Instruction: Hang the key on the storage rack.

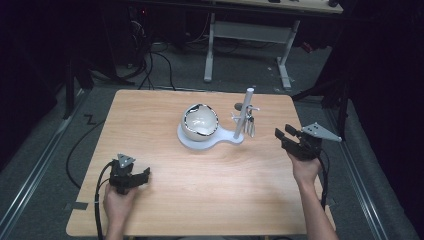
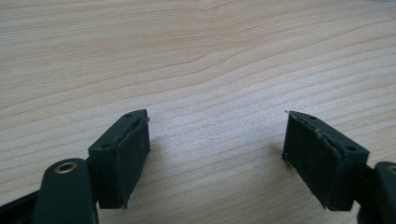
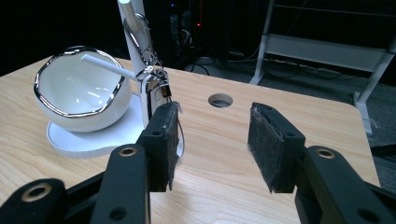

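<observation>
the right gripper [image 3: 212, 140] is hovering with its jaws standing apart and nothing between them, its tips pointing toward the white stand [image 3: 135, 42] and the shiny metal piece [image 3: 156, 91] hanging on it. that piece is sitting just beyond the fingertip [image 3: 163, 135] seen at the left of the right gripper view, apart from it and a little higher than the pad. beyond it, further from the fingers, the white bowl [image 3: 79, 93] with its chrome rim is resting tilted on the round white base [image 3: 74, 137].

the hanging piece is looking small, hard, polished and probably light, so it is likely to slip between the pads and to swing on its hook when nudged. i would be taking it low on its flat body, pads on the two broad faces, rather than at the thin wire loop above. the bowl is looking glossy and possibly breakable, and the slim post may tip if pushed sideways.

the left gripper [image 2: 215, 154] is resting low over the bare wooden table [image 2: 196, 60], jaws spread wide and empty, well apart from the stand in the high view.
</observation>
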Tool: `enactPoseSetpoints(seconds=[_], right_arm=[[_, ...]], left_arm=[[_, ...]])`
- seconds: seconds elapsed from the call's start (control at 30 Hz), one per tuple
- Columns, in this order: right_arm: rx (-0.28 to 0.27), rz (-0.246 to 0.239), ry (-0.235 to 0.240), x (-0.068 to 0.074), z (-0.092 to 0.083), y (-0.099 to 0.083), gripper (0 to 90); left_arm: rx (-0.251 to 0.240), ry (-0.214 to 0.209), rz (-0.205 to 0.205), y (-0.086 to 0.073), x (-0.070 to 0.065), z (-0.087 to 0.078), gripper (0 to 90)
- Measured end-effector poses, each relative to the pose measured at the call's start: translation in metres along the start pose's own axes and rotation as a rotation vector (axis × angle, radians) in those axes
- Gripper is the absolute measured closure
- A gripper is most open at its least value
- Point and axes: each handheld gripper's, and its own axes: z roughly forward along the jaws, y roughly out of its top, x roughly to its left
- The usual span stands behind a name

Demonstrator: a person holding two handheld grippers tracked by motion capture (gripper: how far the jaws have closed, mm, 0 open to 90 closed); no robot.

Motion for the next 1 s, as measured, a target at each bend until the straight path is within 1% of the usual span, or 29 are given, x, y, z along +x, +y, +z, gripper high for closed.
enactPoseSetpoints(seconds=[0.17,0.37,0.77,1.0], right_arm=[[-0.002,0.010,-0.004,-0.003,-0.006,-0.005,53.2],[-0.006,0.033,-0.008,-0.006,-0.010,-0.012,53.3],[-0.003,0.045,-0.023,-0.011,-0.020,-0.025,54.1],[0.001,0.054,-0.023,-0.012,-0.022,-0.032,54.8]], left_arm=[[0.000,0.000,0.000,0.000,0.000,0.000,23.2],[0.000,0.000,-0.001,0.000,0.000,0.000,23.2],[0.000,0.000,0.000,0.000,0.000,0.000,23.2],[0.000,0.001,0.000,0.000,0.000,0.000,23.2]])
